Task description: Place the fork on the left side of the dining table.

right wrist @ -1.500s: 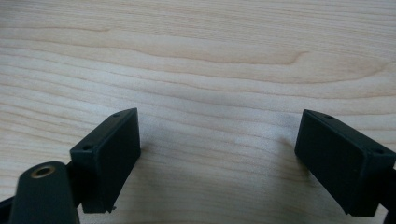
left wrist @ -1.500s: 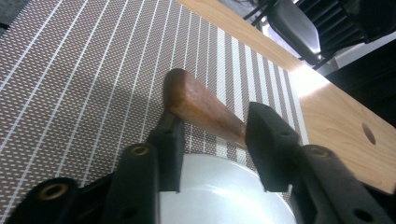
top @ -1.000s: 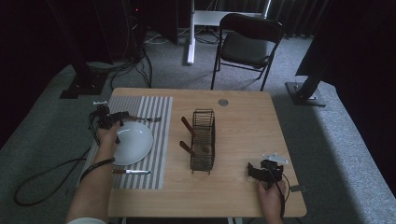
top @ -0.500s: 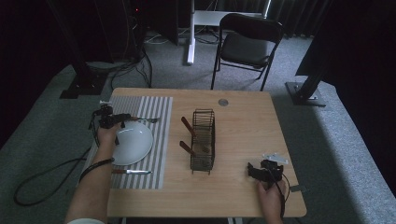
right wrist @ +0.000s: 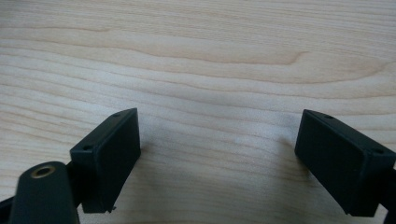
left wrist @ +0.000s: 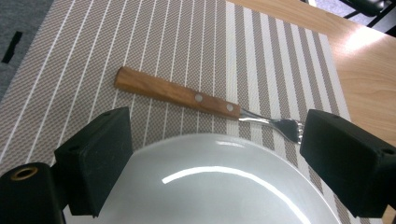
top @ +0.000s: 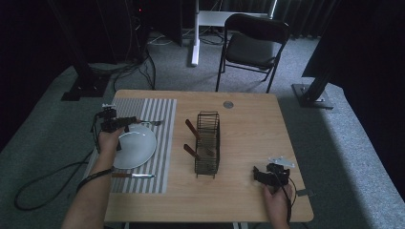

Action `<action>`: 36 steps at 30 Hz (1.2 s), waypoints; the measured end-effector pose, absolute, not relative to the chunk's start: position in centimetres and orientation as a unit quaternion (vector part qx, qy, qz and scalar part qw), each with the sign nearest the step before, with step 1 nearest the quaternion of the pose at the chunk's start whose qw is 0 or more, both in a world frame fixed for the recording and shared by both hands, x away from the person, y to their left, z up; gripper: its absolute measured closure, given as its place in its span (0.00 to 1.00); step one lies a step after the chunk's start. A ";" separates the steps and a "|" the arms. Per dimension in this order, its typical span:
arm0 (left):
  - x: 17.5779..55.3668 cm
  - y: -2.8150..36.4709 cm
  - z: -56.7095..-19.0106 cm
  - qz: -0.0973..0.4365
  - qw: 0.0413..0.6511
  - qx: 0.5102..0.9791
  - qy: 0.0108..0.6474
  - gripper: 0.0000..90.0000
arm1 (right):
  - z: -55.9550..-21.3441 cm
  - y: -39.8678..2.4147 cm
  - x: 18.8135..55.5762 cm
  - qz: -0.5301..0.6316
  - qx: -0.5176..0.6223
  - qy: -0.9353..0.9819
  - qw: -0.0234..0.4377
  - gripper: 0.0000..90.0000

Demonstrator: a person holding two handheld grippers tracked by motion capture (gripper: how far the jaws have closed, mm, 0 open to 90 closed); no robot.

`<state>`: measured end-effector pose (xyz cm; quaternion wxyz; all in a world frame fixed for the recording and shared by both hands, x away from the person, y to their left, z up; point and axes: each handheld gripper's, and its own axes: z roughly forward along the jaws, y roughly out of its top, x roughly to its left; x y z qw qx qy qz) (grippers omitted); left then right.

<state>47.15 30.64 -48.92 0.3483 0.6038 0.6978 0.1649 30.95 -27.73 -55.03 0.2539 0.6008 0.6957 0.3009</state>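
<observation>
My left gripper (left wrist: 210,154) has just been opening — jaws wide, empty, above the plate (left wrist: 215,186); fork (left wrist: 187,95) lies beyond, probably untouched.

I get a dim, soft high view w/ dark surrounds; gripper views brighter, glare streak on plate (left wrist: 219,182), near fingers blurred.

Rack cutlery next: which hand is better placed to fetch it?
Probably right: the right tongs stand open and empty beside the wire rack. The left tongs, just opened, are across the plate above the fork.
</observation>
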 end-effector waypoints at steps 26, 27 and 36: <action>41.9 30.2 -48.0 0.182 0.315 0.663 0.654 0.00 | -55.0 -27.7 31.0 0.301 0.601 0.696 0.254 0.15; 41.7 30.1 -47.9 0.183 0.313 0.667 0.651 0.00 | -55.0 -27.7 31.0 0.301 0.601 0.696 0.254 0.15; 39.5 29.5 -48.0 0.180 0.314 0.682 0.636 0.00 | -55.0 -27.7 31.0 0.301 0.601 0.696 0.254 0.15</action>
